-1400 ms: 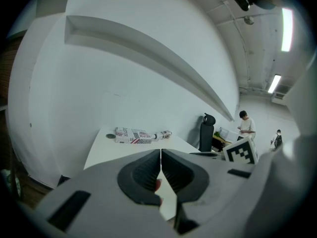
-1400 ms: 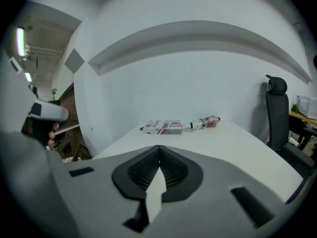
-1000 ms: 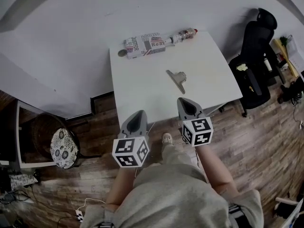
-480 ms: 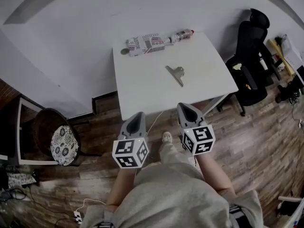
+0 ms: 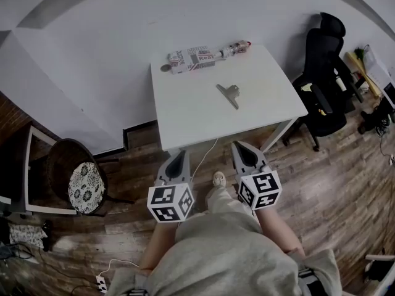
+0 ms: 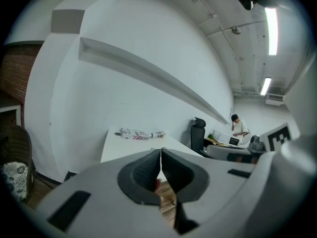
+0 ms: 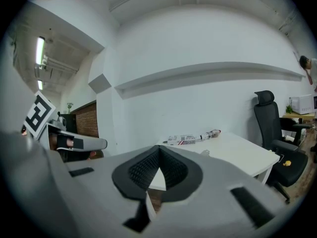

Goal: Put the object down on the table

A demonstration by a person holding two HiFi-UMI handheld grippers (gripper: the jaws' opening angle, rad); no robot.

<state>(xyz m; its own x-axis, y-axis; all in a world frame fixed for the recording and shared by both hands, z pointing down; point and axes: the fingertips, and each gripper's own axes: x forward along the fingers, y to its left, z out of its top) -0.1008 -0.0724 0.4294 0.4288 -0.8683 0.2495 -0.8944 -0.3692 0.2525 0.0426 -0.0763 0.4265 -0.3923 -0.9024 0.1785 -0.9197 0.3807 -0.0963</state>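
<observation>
While left tool [image 5: 178, 154] and right tool [image 5: 238, 145] are pressed together, the clip [image 5: 229, 94] runs far-left to near-right.

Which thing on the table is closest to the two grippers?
The metal clip. It lies alone in the middle, while the printed box and bottle sit along the far edge.

No word reads clearly; the box [image 5: 192, 58] on the table [image 5: 185, 122] bears dark lettering and a red-striped, flag-like patch, all too small to make out; the left cube [image 5: 170, 203] and right cube [image 5: 260, 190] carry black-and-white square coded markers.
</observation>
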